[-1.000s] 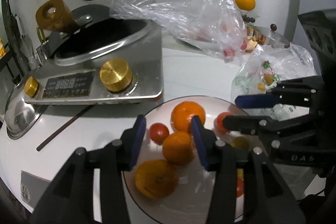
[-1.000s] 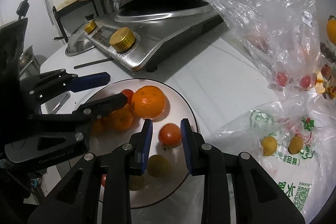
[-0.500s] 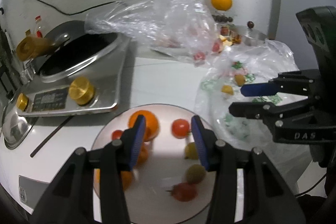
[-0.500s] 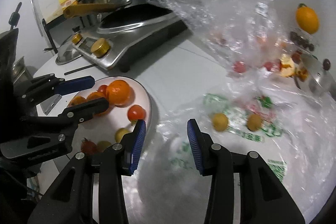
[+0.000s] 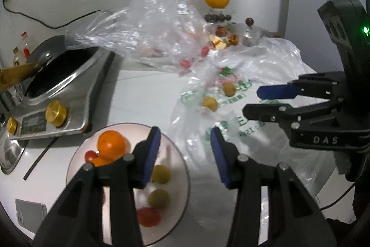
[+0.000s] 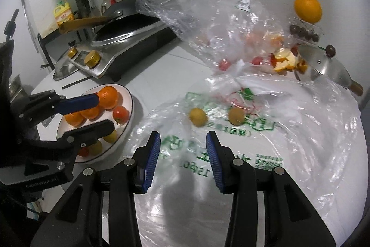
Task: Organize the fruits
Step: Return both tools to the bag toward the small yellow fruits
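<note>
Left tongs (image 5: pixel 183 154) apart, empty, at plate (image 5: pixel 185 177) edge; right tongs (image 6: pixel 182 155) apart, empty, over printed bag (image 6: pixel 289 131).

Two plastic bags (image 6: pixel 266 142), one plate (image 6: pixel 129 117)

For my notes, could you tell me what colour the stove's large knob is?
Gold, on the stove's large knob; clearest in the left wrist view.
</note>
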Demonstrator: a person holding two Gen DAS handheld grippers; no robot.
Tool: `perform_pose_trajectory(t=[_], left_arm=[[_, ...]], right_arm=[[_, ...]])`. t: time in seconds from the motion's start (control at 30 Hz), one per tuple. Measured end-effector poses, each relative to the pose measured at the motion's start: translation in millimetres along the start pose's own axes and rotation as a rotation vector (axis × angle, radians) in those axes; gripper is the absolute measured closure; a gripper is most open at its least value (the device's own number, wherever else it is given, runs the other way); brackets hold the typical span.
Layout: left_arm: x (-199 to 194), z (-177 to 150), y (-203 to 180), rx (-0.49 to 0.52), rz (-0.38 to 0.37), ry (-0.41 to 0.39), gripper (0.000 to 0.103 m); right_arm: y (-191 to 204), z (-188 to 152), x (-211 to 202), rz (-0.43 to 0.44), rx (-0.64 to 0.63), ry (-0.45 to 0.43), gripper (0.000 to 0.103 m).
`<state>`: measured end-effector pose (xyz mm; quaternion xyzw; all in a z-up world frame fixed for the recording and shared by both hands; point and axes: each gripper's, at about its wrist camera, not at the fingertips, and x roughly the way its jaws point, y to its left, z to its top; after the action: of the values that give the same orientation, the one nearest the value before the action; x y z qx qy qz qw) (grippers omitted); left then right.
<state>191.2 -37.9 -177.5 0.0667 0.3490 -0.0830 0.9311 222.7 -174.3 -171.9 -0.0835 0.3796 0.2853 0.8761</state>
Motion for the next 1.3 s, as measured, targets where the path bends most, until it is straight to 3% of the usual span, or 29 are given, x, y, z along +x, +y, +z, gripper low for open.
perform_pose_trajectory(t=[0.67,1.1,1.3], left_arm=[[48.0,27.4,-36.7,0.055,-0.022,0.056,0.057],[87.7,40.8,-34.3,0.041,-0.031,0.100,0.057],[101.4,42.7,-27.7,0.034,-0.042,0.112,0.057]], right_arm=[[-64.0,-1.2,6.9,-0.036,0.056,-0.009,0.059],[-80.2,19.0,45.8,-0.020,0.033,0.025,0.059],[-79.3,27.1,64.0,0.004,0.022,0.044,0.066]])
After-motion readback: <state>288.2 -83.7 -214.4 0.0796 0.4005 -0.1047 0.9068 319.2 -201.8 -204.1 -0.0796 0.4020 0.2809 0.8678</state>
